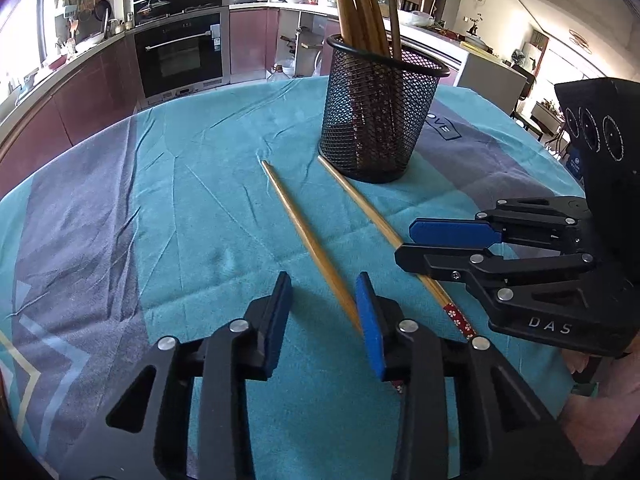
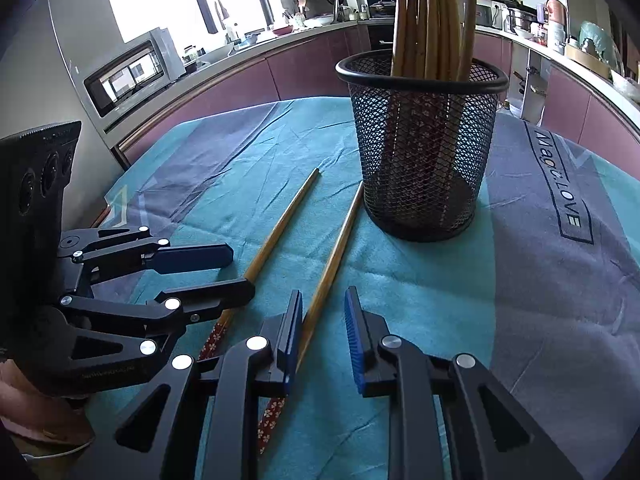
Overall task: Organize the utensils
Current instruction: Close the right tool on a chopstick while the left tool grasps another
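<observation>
A black mesh cup holds several bamboo chopsticks upright; it also shows in the right wrist view. Two loose chopsticks lie on the cloth before it. The left chopstick runs under my open left gripper, beside its right pad. The right chopstick, with a red flowered end, passes under my open right gripper. In the right wrist view the left chopstick lies under the left gripper, and the right chopstick lies by my right gripper.
The table carries a teal and grey cloth with printed lettering. Kitchen counters, an oven and a microwave ring the background beyond the table edge.
</observation>
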The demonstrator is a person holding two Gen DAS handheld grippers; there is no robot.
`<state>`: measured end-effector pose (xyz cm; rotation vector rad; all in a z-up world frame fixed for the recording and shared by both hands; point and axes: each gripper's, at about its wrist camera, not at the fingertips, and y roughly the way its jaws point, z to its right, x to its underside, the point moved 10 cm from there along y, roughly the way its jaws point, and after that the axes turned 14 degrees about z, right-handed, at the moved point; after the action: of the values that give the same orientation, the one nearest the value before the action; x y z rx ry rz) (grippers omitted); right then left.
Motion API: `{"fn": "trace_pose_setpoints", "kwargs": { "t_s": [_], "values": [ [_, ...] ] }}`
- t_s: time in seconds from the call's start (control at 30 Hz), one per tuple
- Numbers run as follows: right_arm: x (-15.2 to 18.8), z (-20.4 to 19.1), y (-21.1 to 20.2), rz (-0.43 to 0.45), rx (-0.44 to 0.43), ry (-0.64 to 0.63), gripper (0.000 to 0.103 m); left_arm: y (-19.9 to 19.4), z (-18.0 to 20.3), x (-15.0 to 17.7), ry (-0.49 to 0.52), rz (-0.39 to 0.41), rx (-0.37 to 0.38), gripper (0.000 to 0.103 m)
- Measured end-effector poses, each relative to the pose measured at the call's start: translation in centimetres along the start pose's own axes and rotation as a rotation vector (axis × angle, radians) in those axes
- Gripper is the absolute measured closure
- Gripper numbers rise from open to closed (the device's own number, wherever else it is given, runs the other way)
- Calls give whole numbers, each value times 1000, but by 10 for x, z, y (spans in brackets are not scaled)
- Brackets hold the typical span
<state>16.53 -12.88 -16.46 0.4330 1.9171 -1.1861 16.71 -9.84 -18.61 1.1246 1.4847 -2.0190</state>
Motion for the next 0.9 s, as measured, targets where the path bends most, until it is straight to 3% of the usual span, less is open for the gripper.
{"fn": "trace_pose_setpoints", "kwargs": {
  "t_s": [0.1,0.2,0.57,0.9],
  "values": [
    [0,-1,0,1,-2,-1,82,-5,-2,4,-26,-4,4,83],
    [-1,-2,1,1,-6,-1,82,-9,-3,9,-42,-2,-8,84],
    [-13,3,12,6,-1,8,82,4,-17,-6,-43,1,-63,73],
    [-20,4,23,3,11,9,86,23,-20,-19,-38,-3,-62,75]
  ]
}}
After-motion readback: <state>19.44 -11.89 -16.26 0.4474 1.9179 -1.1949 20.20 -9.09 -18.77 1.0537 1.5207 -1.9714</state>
